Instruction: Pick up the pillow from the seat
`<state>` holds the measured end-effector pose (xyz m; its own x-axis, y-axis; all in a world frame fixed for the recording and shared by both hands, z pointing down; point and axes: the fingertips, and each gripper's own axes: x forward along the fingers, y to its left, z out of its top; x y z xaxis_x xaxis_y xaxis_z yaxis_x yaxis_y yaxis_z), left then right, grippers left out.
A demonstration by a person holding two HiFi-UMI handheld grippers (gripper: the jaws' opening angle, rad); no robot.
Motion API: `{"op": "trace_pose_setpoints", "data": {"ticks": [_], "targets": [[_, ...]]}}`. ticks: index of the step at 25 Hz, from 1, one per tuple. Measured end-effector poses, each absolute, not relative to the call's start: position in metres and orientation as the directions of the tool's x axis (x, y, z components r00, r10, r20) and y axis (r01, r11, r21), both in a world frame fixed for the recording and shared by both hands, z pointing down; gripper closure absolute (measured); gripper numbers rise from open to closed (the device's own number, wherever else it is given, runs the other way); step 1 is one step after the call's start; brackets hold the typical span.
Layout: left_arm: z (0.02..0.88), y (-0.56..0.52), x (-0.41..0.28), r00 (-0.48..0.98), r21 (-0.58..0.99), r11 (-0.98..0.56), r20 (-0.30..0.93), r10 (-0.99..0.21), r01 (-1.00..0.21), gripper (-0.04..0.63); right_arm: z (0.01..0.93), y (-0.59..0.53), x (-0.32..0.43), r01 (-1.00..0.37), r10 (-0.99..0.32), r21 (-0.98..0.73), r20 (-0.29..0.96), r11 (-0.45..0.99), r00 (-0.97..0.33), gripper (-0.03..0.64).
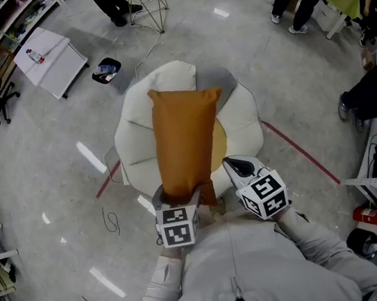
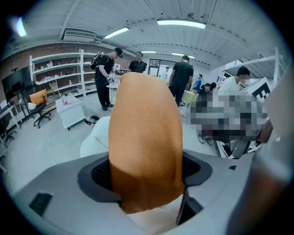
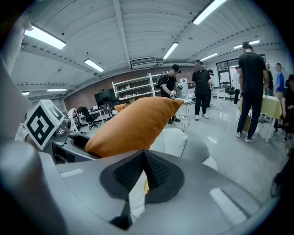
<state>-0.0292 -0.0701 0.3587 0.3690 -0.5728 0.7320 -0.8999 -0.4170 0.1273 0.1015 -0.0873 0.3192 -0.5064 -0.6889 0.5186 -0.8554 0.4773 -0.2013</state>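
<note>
The orange pillow [image 1: 183,140] hangs lifted over the white, petal-shaped seat [image 1: 244,120]. My left gripper [image 1: 181,198] is shut on the pillow's near end. In the left gripper view the pillow [image 2: 144,133] fills the gap between the jaws of that gripper [image 2: 147,181] and stands up from them. My right gripper [image 1: 237,168] sits just right of the pillow with its jaws shut on nothing. In the right gripper view that gripper's [image 3: 143,158] tips meet, the pillow [image 3: 133,124] lies to the left above them, and the seat [image 3: 173,140] shows beyond.
A white table [image 1: 49,62] and a black tray [image 1: 106,70] stand at the far left, a wire stool [image 1: 145,2] behind the seat. People stand at the back and right [image 1: 373,94]. Red floor tape [image 1: 301,152] runs right of the seat; a red canister [image 1: 371,215] lies at the right.
</note>
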Motion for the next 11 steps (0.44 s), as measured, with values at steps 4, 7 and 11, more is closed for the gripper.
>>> {"op": "trace_pose_setpoints", "data": {"ticks": [4, 7, 11], "targets": [[0.3562, -0.0734, -0.0296, 0.368, 0.126, -0.414, 0.728, -0.579, -0.902, 0.216, 0.3163, -0.0899, 0.1025, -0.858, -0.697, -0.195, 0.511, 0.475, -0.502, 0.621], [0.3561, -0.0736, -0.0306, 0.366, 0.127, -0.410, 0.727, -0.582, -0.903, 0.216, 0.3160, -0.0895, 0.1023, -0.859, -0.701, -0.190, 0.508, 0.475, -0.500, 0.621], [0.3554, -0.0734, -0.0310, 0.363, 0.124, -0.406, 0.723, -0.588, -0.905, 0.216, 0.3152, -0.0877, 0.1007, -0.858, -0.701, -0.186, 0.507, 0.479, -0.501, 0.621]]}}
